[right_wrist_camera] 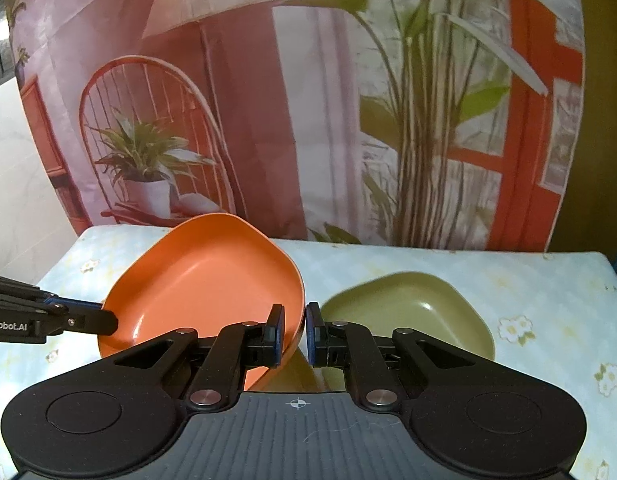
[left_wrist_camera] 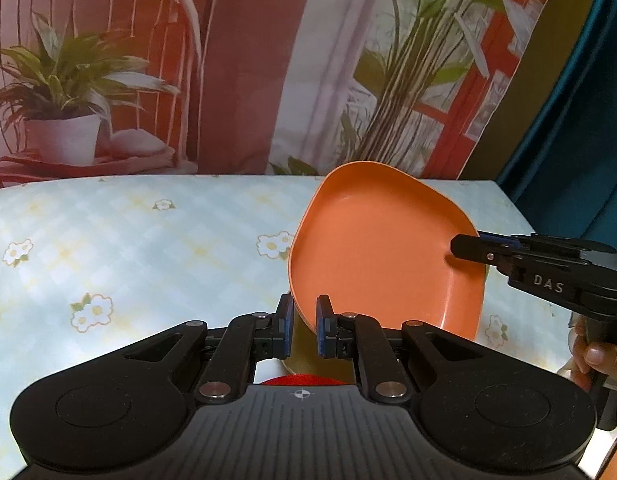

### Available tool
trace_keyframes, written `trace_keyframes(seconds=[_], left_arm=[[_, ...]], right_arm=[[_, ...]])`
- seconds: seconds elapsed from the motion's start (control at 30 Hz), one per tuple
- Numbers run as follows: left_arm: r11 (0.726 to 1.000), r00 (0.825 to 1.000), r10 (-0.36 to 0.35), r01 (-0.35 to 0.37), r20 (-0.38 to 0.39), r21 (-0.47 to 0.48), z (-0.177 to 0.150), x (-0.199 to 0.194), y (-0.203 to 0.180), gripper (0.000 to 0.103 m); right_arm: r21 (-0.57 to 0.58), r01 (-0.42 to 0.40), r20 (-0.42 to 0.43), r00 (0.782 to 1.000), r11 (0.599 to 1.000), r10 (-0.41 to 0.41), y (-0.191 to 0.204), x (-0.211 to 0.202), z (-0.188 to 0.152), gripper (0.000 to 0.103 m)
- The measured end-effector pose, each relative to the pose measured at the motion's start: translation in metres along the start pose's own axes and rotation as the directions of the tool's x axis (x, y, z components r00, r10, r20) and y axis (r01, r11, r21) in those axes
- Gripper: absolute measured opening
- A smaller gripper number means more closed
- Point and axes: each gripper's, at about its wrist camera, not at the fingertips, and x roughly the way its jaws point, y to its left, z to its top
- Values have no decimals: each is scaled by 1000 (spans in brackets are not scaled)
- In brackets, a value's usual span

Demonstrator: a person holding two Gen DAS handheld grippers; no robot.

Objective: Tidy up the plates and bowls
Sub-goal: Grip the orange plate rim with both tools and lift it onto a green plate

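An orange plate [left_wrist_camera: 380, 248] is held tilted above the table; it also shows in the right wrist view [right_wrist_camera: 204, 284]. My left gripper [left_wrist_camera: 305, 324] is shut on its near rim. My right gripper [right_wrist_camera: 295, 330] is shut on its opposite rim, and its fingers [left_wrist_camera: 468, 246] reach in from the right in the left wrist view. The left gripper's fingers [right_wrist_camera: 88, 318] enter from the left in the right wrist view. An olive green plate [right_wrist_camera: 412, 312] lies flat on the table, just right of and below the orange one. A red object [left_wrist_camera: 304, 380] peeks out under the left gripper.
The table [left_wrist_camera: 128, 248] has a pale blue floral cloth. A printed backdrop [left_wrist_camera: 228, 60] with plants and a chair hangs behind it. A teal curtain [left_wrist_camera: 580, 120] hangs at the right.
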Motion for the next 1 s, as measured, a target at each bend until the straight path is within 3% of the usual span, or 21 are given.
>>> trace_keyframes(seconds=[0.57,1.0], left_arm=[[999,997,21,-17,-72,49,-2,29,-13,13],[996,990,36,-24,-136,84,-7,40,-8,14]], right_arm=[[38,-13,-19,1000,999,13,-24,7,-15,10],[18,-8,-48,999,1000,9,-17,18,-22,10]])
